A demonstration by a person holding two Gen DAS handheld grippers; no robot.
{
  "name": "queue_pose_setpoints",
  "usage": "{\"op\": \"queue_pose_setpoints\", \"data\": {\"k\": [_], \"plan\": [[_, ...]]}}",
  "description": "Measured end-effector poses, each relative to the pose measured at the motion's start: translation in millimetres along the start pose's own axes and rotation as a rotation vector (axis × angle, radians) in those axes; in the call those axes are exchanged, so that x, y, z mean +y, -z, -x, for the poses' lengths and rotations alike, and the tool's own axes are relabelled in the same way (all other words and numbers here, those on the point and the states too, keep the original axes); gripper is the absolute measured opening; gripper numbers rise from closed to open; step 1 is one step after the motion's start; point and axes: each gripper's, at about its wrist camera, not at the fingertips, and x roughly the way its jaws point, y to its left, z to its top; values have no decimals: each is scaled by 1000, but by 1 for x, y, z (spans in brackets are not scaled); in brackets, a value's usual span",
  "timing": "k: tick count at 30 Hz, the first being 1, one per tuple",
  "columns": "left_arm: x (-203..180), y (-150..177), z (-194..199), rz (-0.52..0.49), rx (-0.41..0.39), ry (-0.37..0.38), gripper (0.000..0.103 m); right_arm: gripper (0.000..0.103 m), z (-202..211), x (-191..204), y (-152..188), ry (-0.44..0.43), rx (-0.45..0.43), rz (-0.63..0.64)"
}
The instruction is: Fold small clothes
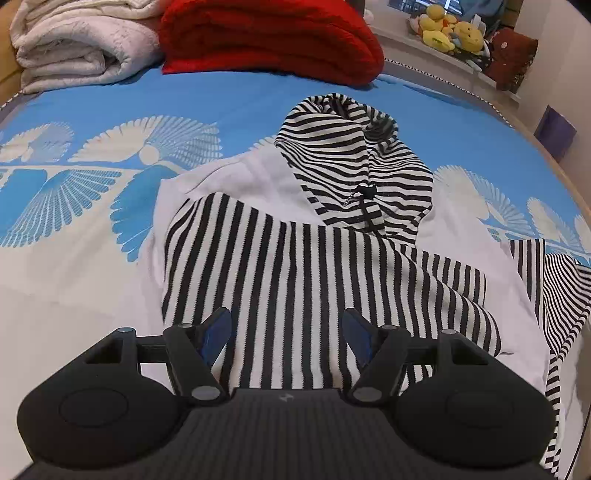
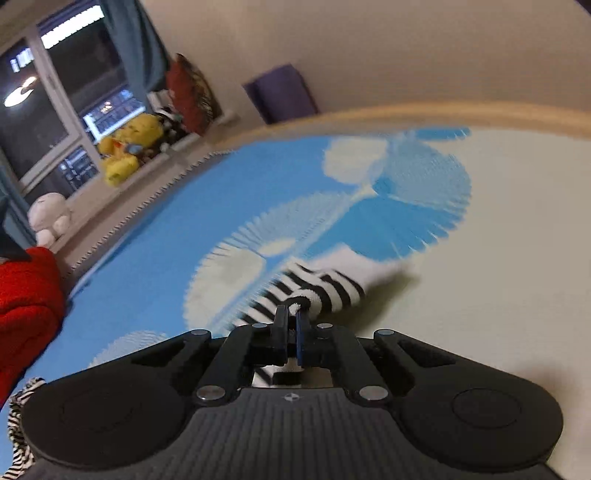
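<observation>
Hoodie: striped hoodie (image 1: 295, 288) lies on the blue-and-white bedspread (image 1: 74, 229), long axis running away from the left gripper, hood (image 1: 347, 158) at the far end.
Left gripper: left gripper (image 1: 286, 328) hovers low over the near striped panel, jaws spread wide, nothing between them.
Right gripper: right gripper (image 2: 293, 317) tilted, jaws pressed together on a striped sleeve cuff (image 2: 325, 288), which stretches away over the bedspread (image 2: 517, 277); picture blurred.
Bed's far end: red blanket (image 1: 269, 37) and white blanket (image 1: 81, 44), folded, side by side.
Window ledge: yellow plush toys (image 1: 450, 31) piled together.
</observation>
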Motion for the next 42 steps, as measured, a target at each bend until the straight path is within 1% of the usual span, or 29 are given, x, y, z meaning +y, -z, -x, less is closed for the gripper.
{"op": "queue_pose_setpoints", "data": {"k": [6,8,9,10,12,13,15,16,17,18,19,20,21,22,23,24,25,26,27,28,29,30,31,32,33,35,36,39,42], "plan": [[10,-1,9,13,-7,0,72,3,26,37,-7,10,-39,95],[15,-2,12,24,-10,-1,72,3,39,61,-6,-6,-60,164],[18,-3,14,31,-12,0,72,3,47,77,-5,-31,-70,201],[22,-5,16,43,-15,1,72,3,56,91,-3,-62,-80,238],[33,-8,21,74,-25,6,72,3,83,135,8,-163,-110,346],[39,-10,23,88,-30,6,72,3,98,155,17,-226,-114,391],[52,-13,28,121,-38,-5,72,3,135,200,41,-395,-107,496],[59,-14,30,140,-42,-10,72,3,158,223,58,-507,-83,543],[67,-15,33,160,-44,-12,72,3,173,238,72,-610,-25,564],[73,-15,36,176,-44,-12,72,4,183,252,86,-718,84,569],[78,-16,38,187,-45,-11,72,5,189,266,104,-824,256,575],[82,-16,41,195,-48,-11,72,5,195,274,122,-860,384,585],[85,-16,44,202,-51,-10,72,7,201,279,137,-845,454,600],[87,-16,47,209,-53,-9,72,11,209,281,148,-808,497,615],[88,-15,49,221,-53,-5,72,12,215,279,154,-762,511,611],[88,-13,51,236,-51,4,72,16,219,275,156,-698,514,579],[88,-11,51,248,-46,12,72,23,221,269,155,-652,510,530],[87,-8,51,260,-38,21,72,25,221,261,153,-611,509,458],[86,-5,49,274,-25,30,71,27,218,254,150,-588,512,405],[86,-1,47,292,-9,39,71,27,215,246,150,-559,511,359],[87,1,43,313,9,46,67,27,215,240,156,-529,504,344],[90,4,39,342,31,50,63,27,210,234,159,-491,501,340],[95,6,35,371,52,48,61,27,207,227,164,-450,502,342],[100,8,32,396,68,46,56,27,202,220,168,-422,509,341],[106,10,29,417,82,38,50,27,198,214,172,-404,519,338],[119,13,23,456,105,16,46,27,183,202,177,-323,572,314],[125,15,20,477,114,13,41,28,174,198,179,-306,597,286],[135,18,12,517,136,53,34,28,152,187,174,-255,654,195],[133,19,3,522,160,90,33,28,141,189,169,-255,664,178]]}}
